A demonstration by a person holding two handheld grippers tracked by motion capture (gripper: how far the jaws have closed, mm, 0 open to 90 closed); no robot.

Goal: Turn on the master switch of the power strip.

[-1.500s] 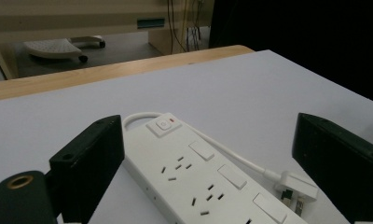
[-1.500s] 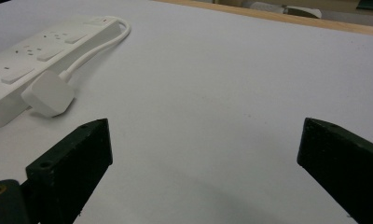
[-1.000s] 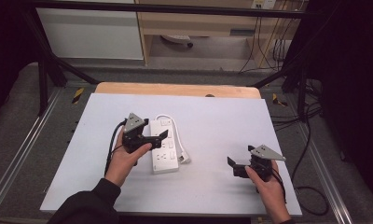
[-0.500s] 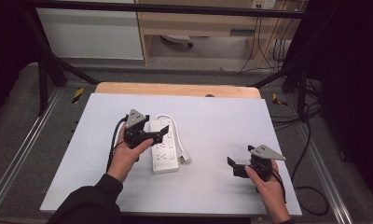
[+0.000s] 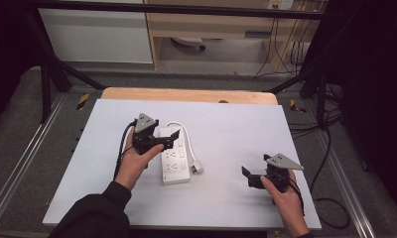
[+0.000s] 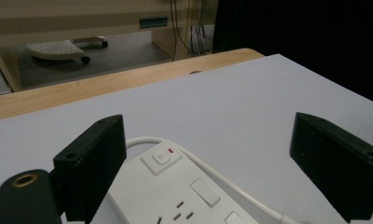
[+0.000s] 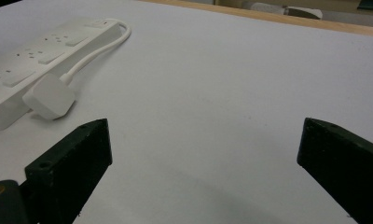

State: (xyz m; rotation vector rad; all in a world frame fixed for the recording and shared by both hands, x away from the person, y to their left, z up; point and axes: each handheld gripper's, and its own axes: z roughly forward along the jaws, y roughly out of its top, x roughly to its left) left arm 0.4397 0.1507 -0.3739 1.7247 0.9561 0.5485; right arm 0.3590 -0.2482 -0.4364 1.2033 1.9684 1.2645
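Lab workspace, white table inside black metal frame, trailing cables

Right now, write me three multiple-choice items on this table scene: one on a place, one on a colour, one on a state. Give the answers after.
1. Where does the left claw hang?
A. over the switch end of the power strip
B. beyond the table's wooden edge
C. beside the right claw

2. What colour is the small mark beside the strip's power button?
A. green
B. red
C. blue

3. How does the right claw stand?
A. shut on the plug
B. shut on nothing
C. open, holding nothing

Answers: 1 A, the high view puts it above the strip's far end, and the left gripper view shows the button between its jaws. 2 B, a red mark sits next to the button. 3 C, its jaws stand wide apart over bare table, with the plug off to one side.
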